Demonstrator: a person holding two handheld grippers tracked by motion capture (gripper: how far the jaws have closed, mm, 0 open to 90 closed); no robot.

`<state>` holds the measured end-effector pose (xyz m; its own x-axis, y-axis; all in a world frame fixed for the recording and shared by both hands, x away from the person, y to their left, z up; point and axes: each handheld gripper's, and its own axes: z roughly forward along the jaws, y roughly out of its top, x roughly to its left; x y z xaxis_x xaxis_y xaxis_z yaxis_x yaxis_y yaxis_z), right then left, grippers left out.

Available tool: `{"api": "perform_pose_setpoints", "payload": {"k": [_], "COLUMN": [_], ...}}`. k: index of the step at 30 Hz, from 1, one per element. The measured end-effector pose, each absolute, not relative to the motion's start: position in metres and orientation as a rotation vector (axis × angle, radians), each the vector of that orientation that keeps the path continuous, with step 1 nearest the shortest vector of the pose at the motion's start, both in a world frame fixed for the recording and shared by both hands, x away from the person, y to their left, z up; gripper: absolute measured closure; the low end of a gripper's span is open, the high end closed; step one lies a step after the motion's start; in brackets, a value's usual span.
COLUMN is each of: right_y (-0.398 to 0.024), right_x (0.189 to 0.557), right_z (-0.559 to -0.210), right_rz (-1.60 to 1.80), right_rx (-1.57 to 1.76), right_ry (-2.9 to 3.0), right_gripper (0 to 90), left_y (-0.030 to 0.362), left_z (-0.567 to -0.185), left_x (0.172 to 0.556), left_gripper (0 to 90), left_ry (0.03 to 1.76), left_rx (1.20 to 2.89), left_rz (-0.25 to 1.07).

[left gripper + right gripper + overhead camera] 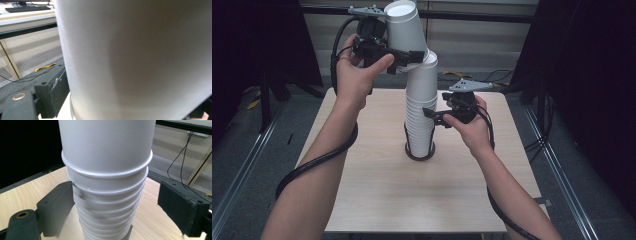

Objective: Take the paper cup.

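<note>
A tall stack of white paper cups (420,117) stands rim-down in a black ring holder (419,156) at the middle of the wooden table (377,200). Above it, my left gripper (410,56) is shut on the top cup (404,27), which tilts to the left with its lower end at the stack's top. In the left gripper view this cup (135,57) is very close, with a jaw pressed on its left side. My right gripper (435,118) reaches in from the right, open around the stack (107,195). Its left jaw touches the cups and its right jaw stands clear.
Black curtains hang at both sides. Cables lie on the floor beyond the table's far edge, and metal rails (242,170) run along the floor on either side. A desk with a keyboard (27,8) stands in the background of the left gripper view.
</note>
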<state>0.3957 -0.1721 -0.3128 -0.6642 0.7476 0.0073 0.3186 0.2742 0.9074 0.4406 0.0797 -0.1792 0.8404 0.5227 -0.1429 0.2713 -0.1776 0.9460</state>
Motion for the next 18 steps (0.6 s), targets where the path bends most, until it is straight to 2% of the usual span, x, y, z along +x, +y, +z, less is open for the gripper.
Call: {"api": "perform_pose_setpoints", "payload": {"k": [18], "right_y": [-0.185], "right_x": [0.392], "right_z": [-0.316], "right_rz": [1.344], "right_rx": [0.98], "right_ry": [2.125], "right_gripper": [13.1], "left_y": [0.119], "left_z": [-0.197], "left_x": [0.436], "left_gripper": [12.0], "left_ry": [0.656], "left_rx": [1.751], "left_rz": [0.25]}}
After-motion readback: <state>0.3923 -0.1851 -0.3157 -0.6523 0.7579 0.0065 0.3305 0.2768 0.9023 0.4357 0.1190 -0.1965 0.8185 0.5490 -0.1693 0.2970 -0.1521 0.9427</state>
